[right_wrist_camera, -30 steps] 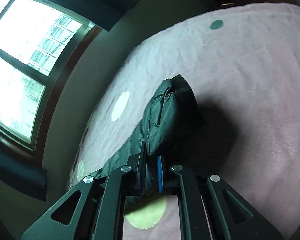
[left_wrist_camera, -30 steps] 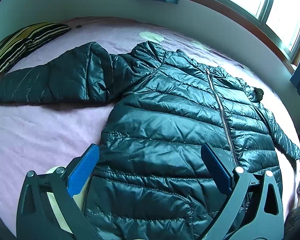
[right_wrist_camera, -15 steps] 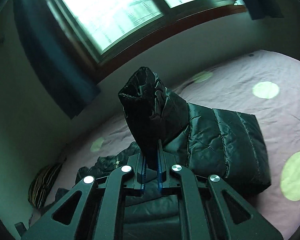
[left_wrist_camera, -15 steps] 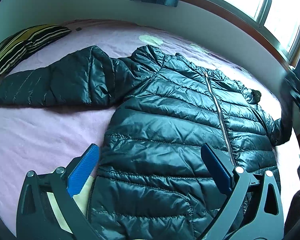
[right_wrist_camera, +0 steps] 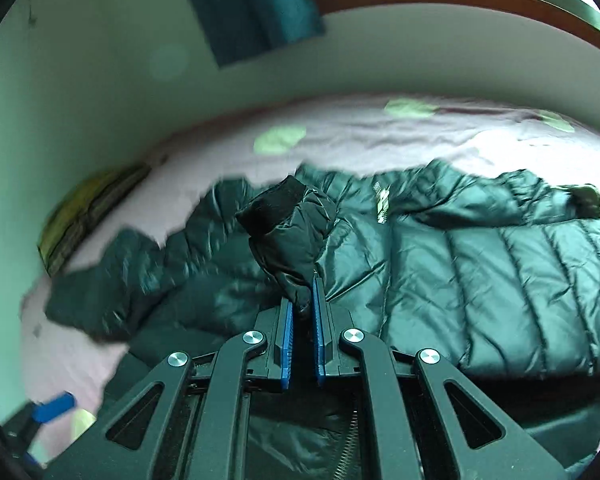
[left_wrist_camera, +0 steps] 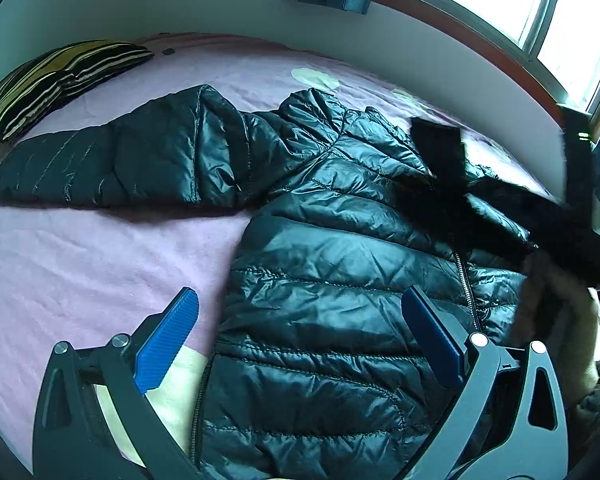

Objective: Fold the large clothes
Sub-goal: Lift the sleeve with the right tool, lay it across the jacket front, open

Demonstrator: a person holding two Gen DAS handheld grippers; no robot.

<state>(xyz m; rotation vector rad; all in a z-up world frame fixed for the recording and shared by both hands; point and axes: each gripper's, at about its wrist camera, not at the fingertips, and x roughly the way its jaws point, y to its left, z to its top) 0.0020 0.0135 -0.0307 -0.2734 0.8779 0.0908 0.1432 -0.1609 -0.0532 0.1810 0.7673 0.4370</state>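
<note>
A dark shiny puffer jacket (left_wrist_camera: 332,280) lies front up on the pink bed, its zipper (left_wrist_camera: 466,280) shut. One sleeve (left_wrist_camera: 112,160) lies stretched out to the left. My left gripper (left_wrist_camera: 300,328) is open and empty, hovering over the jacket's lower body. My right gripper (right_wrist_camera: 302,304) is shut on the other sleeve near its black cuff (right_wrist_camera: 272,204) and holds it raised over the jacket's chest (right_wrist_camera: 480,280). That sleeve and cuff (left_wrist_camera: 436,148) show in the left wrist view at the right, crossing the chest.
A striped pillow (left_wrist_camera: 56,76) lies at the bed's far left corner. The pink sheet (left_wrist_camera: 80,256) with pale green dots spreads around the jacket. A wall and window (left_wrist_camera: 520,0) run behind the bed. The person's hand (left_wrist_camera: 568,320) is at the right edge.
My right gripper has lifted the sleeve off the bed and swung it across over the jacket's chest. My left gripper has stayed open over the lower body.
</note>
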